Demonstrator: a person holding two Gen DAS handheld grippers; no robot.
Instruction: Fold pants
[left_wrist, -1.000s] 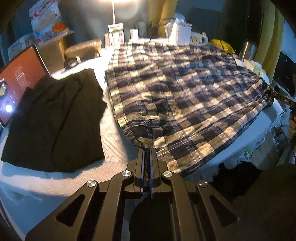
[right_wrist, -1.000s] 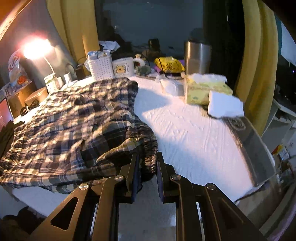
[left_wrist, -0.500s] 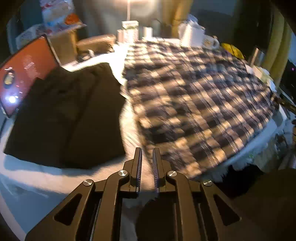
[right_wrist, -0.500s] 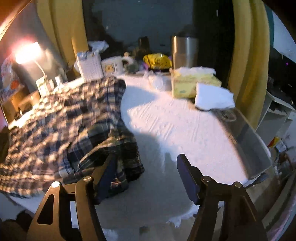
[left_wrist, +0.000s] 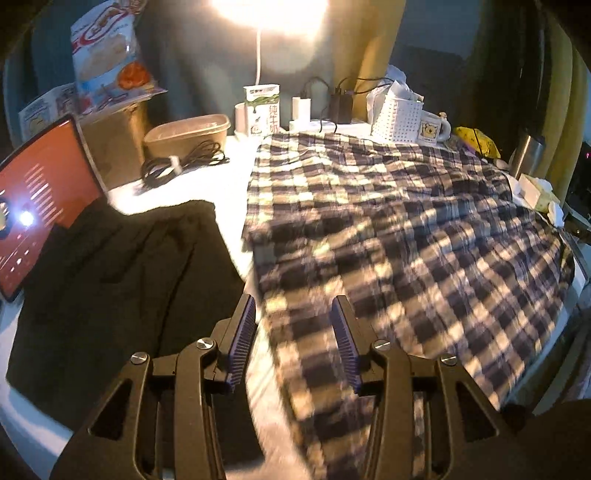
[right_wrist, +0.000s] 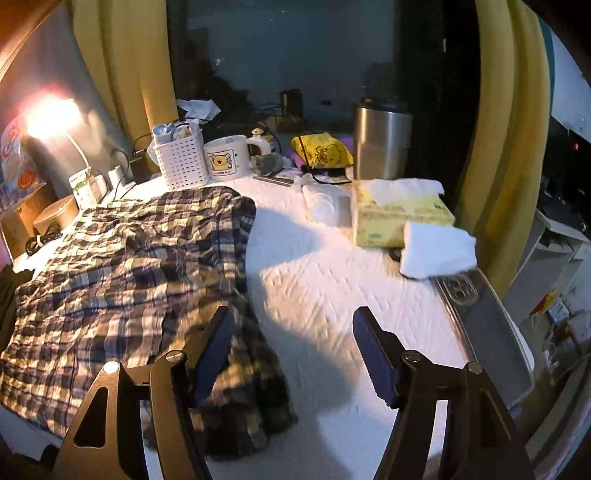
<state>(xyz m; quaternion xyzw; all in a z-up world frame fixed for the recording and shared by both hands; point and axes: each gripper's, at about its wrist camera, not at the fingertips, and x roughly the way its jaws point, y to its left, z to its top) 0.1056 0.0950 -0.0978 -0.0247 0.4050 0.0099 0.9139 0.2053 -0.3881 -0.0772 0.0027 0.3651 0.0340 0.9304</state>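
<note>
Across the white-covered desk (right_wrist: 325, 280) the plaid pants (left_wrist: 406, 236) lie spread flat, filling the middle of the surface, with a black garment (left_wrist: 118, 280) just beside them on the left and a tablet (left_wrist: 40, 192) propped at that far edge.

From my left wrist view, the left claw (left_wrist: 293, 343) hangs over the near left corner of the pants; its jaws are opening, and the plaid hem shows in the gap below them without either pad pressing on it. I read that corner as let go, not held.

From my right wrist view, the right claw (right_wrist: 291, 358) stands spread wide, nothing between its pads. The bunched, rumpled end of the pants sits just left of it, under and beside the left finger (right_wrist: 214, 350), while bare desk lies straight ahead, toward the tissue box (right_wrist: 399, 218) and steel flask (right_wrist: 382, 136).

What the next move turns on, as I judge it: the pants run lengthwise from side to side, from my left claw toward my right, so a fold along that axis needs both ends lifted together. My left claw is already over its corner; my right must shift leftward to reach the crumpled end, which looks thick and doubled and may want a wider bite.
</note>
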